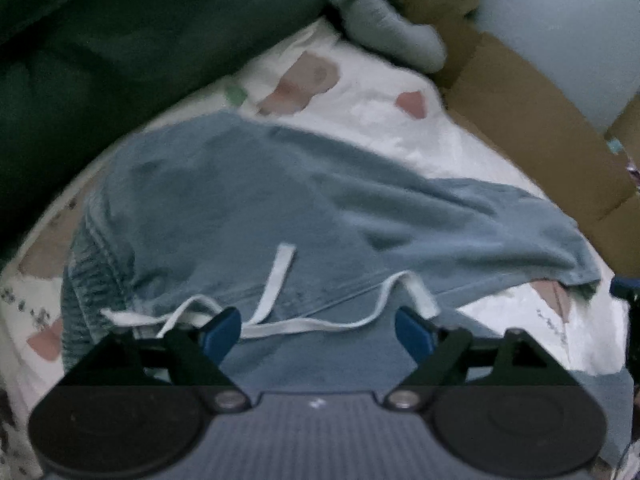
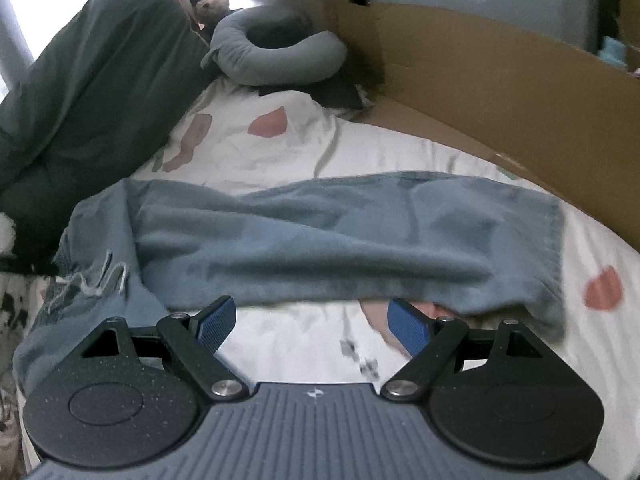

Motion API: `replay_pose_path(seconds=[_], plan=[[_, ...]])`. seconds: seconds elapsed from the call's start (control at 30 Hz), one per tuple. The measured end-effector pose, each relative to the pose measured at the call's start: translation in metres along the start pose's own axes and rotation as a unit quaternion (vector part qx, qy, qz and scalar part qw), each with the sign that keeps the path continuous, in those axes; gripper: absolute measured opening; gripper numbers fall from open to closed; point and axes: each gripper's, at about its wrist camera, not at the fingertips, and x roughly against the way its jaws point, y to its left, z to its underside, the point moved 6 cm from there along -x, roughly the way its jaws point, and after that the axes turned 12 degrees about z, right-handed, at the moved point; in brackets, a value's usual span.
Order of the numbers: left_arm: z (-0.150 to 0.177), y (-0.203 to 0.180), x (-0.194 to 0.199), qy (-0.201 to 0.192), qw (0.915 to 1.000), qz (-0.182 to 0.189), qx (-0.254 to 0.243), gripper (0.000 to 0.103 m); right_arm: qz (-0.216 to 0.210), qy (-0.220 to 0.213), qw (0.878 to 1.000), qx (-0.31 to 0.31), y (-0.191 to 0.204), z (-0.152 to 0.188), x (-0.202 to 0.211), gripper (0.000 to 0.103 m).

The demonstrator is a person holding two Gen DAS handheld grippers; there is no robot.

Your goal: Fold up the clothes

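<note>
Blue-grey sweatpants [image 1: 248, 204] lie spread across a white patterned bedsheet [image 1: 372, 92]. Their ribbed waistband sits at the left and a white drawstring [image 1: 276, 280] trails loose over the cloth. My left gripper [image 1: 318, 330] hovers just above the waist end, open, with the drawstring lying below and between its blue pads [image 1: 222, 330], nothing pinched. In the right wrist view the sweatpants [image 2: 320, 236] lie folded lengthwise, the leg cuff at the right. My right gripper [image 2: 312, 324] is open over the bare bedsheet [image 2: 304, 344] at the near edge of the pants, holding nothing.
A dark green pillow [image 2: 92, 92] lies at the back left. A grey neck pillow [image 2: 276, 52] and a stuffed toy [image 2: 210, 0] rest at the head of the bed. A brown cardboard box [image 2: 500, 88] borders the right side.
</note>
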Motion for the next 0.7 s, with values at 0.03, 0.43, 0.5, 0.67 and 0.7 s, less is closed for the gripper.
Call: replay_pose_path(seconds=[0.03, 0.43, 0.5, 0.67, 0.7], plan=[[0.002, 0.006, -0.004, 0.004, 1.0000, -0.005, 0.005, 0.085, -0.004, -0.003, 1.000, -0.002, 0.000, -0.005, -0.008, 0.088], [0.001, 0.046, -0.003, -0.056, 0.9923, -0.055, 0.097, 0.083, -0.029, 0.007, 0.999, 0.041, 0.021, -0.064, -0.091, 0.088], [-0.002, 0.052, 0.006, -0.072, 0.9906, -0.065, 0.097, 0.083, -0.046, 0.011, 0.997, 0.066, 0.033, -0.075, -0.104, 0.088], [0.002, 0.079, 0.034, -0.102, 0.9780, -0.087, 0.160, 0.083, -0.086, 0.021, 0.988, 0.123, 0.073, -0.106, -0.139, 0.088], [0.004, 0.084, 0.039, -0.103, 0.9758, -0.090, 0.170, 0.083, -0.093, 0.021, 0.986, 0.133, 0.083, -0.113, -0.146, 0.088]])
